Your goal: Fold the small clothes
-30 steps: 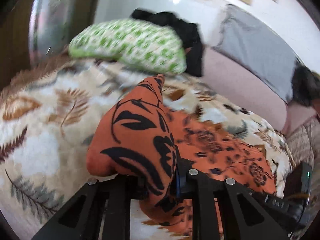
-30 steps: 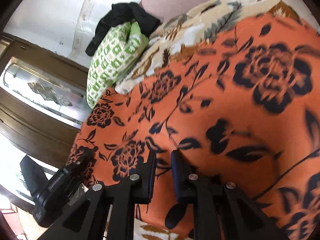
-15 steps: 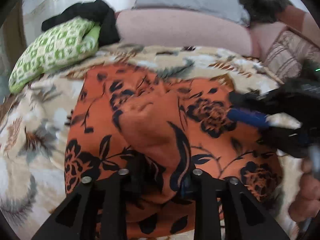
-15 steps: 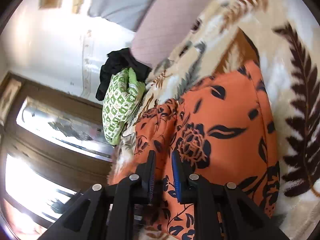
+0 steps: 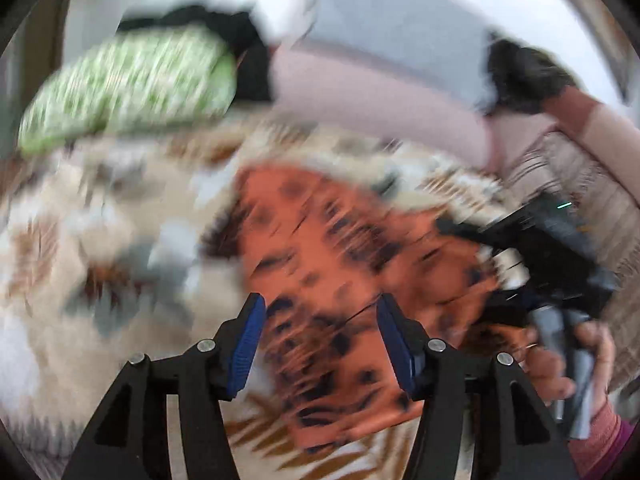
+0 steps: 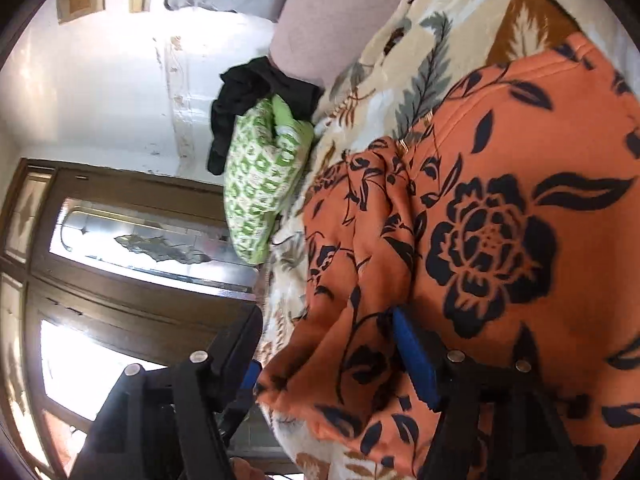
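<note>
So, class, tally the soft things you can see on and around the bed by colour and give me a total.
Orange with black flowers: 1, the garment
Green and white: 1, the pillow
Black: 1, the bundle of cloth
Cream with leaves: 1, the blanket
Grey: 1, the cushion
Total: 5

Daylit, bright. Left wrist view: heavy motion blur throughout. Right wrist view: sharp; window (image 6: 80,360) overexposed, wall (image 6: 100,80) glare; fisheye-dark corners.

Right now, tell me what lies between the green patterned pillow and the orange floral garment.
Only bare leaf-print blanket separates green patterned pillow from orange floral garment, shown sharply in the right wrist view.
</note>
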